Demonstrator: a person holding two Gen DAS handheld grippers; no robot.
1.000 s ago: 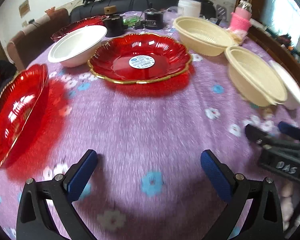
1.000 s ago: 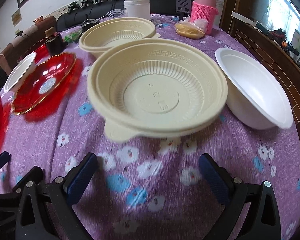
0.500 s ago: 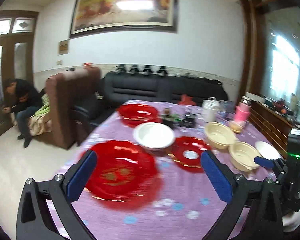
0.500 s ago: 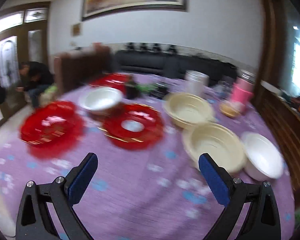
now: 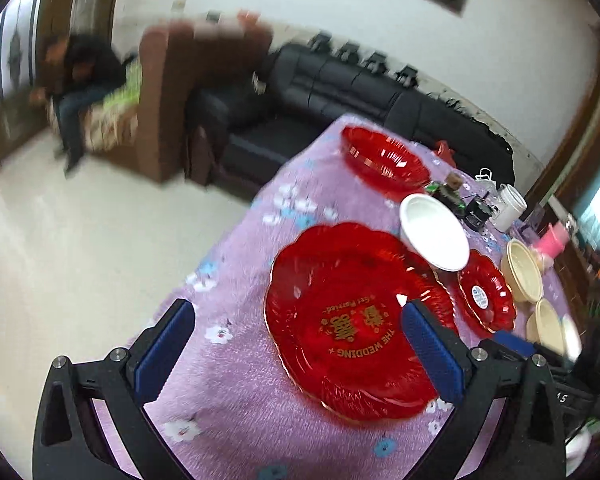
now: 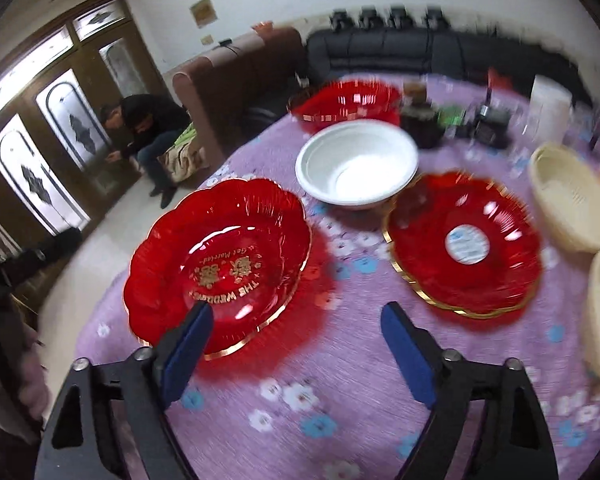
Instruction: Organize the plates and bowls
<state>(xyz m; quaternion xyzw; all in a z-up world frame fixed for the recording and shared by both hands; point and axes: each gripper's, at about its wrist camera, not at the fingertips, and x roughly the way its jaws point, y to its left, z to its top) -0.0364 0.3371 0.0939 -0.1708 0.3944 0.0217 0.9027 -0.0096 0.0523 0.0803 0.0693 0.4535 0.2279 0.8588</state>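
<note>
A large red plate with gold lettering (image 5: 352, 320) (image 6: 220, 256) lies on the purple tablecloth near the table's left edge. My left gripper (image 5: 296, 340) is open and empty above the plate's near side. My right gripper (image 6: 296, 344) is open and empty, its left finger over the plate's front rim. A white bowl (image 6: 356, 164) (image 5: 434, 236) sits behind the plate. A second red plate with a round sticker (image 6: 464, 244) (image 5: 486, 294) lies to the right. A third red plate (image 6: 348, 104) (image 5: 384, 158) sits at the back. Two cream bowls (image 6: 572, 204) (image 5: 524, 272) are at the right.
Small dark items and a white jar (image 6: 548, 108) stand at the back of the table. A black sofa (image 5: 340, 88) and a brown armchair (image 6: 240, 80) stand beyond it, with a seated person (image 6: 148, 128) at the left. The table's left edge (image 5: 228, 240) drops to the floor.
Both grippers have swung left and dropped closer to the table, so the lettered red plate now fills the foreground. Both stay open and empty.
</note>
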